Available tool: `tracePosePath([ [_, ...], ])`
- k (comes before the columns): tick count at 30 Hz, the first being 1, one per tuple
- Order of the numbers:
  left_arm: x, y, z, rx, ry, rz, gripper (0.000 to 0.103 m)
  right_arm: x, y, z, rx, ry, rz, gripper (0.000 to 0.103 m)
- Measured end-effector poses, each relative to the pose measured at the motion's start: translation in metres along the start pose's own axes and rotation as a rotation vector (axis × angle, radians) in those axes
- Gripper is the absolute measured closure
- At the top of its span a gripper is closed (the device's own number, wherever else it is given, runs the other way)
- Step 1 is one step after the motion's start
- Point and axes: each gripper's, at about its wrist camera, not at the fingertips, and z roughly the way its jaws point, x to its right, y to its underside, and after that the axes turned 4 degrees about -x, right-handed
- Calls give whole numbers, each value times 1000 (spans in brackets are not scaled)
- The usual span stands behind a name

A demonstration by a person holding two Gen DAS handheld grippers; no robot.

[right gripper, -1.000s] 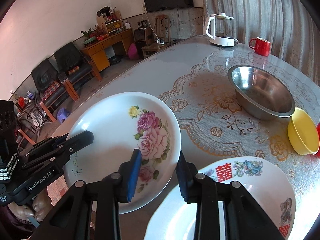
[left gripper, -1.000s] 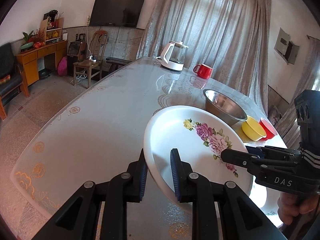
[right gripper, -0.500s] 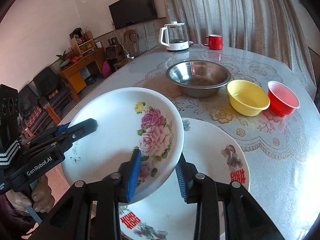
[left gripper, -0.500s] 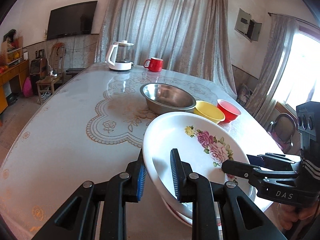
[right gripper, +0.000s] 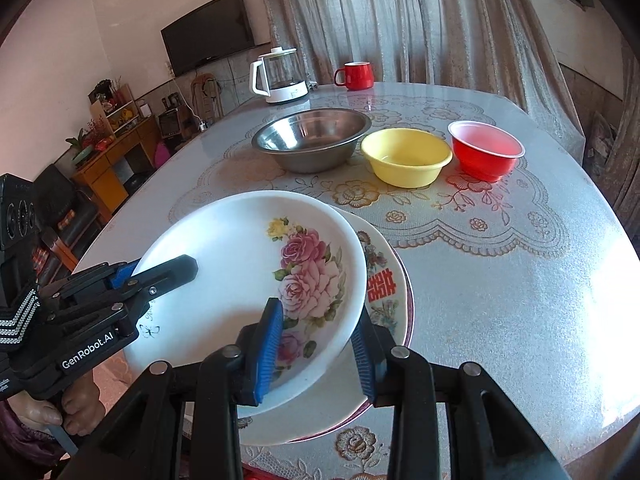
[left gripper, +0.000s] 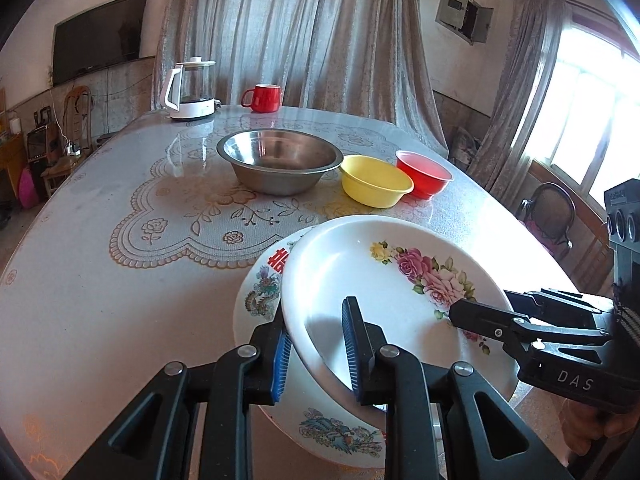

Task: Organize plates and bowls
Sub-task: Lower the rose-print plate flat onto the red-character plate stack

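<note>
**me:** Left wrist view, lower middle of the frame: my left gripper (left gripper: pixel 316 354) is clamped on the near rim of the rose plate (left gripper: pixel 384 280), and my right gripper (right gripper: pixel 316 350) pinches the opposite rim, one pad inside the dish, one underneath. The plate sits tilted over the patterned plate (right gripper: pixel 384 288) lying on the table (right gripper: pixel 500 280), overlapping most of it. Can't tell if they're touching yet.

**other:** What could go sideways?

**me:** I reckon glazed rims are slippery, so if one grip lets go first, the plate could tip and clack down hard on the lower one. It's also off-centre toward the frame's left in the right wrist view, so it might settle crooked or shove the bottom plate toward the near table edge.

**other:** Count?

**me:** Two plates. Three bowls in a row further up: steel bowl (left gripper: pixel 280 160), yellow bowl (left gripper: pixel 376 186), red bowl (left gripper: pixel 424 174). Plus one red mug (left gripper: pixel 264 98) and one kettle (left gripper: pixel 190 88) at the far end.
</note>
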Motion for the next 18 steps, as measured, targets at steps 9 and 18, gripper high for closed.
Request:
tracePosePath([
  [9, -1, 5, 15, -52, -16, 34, 78, 0, 8, 13, -28, 18, -2, 69],
  [18, -3, 5, 18, -54, -17, 55, 75, -3, 9, 16, -16, 51, -4, 66],
])
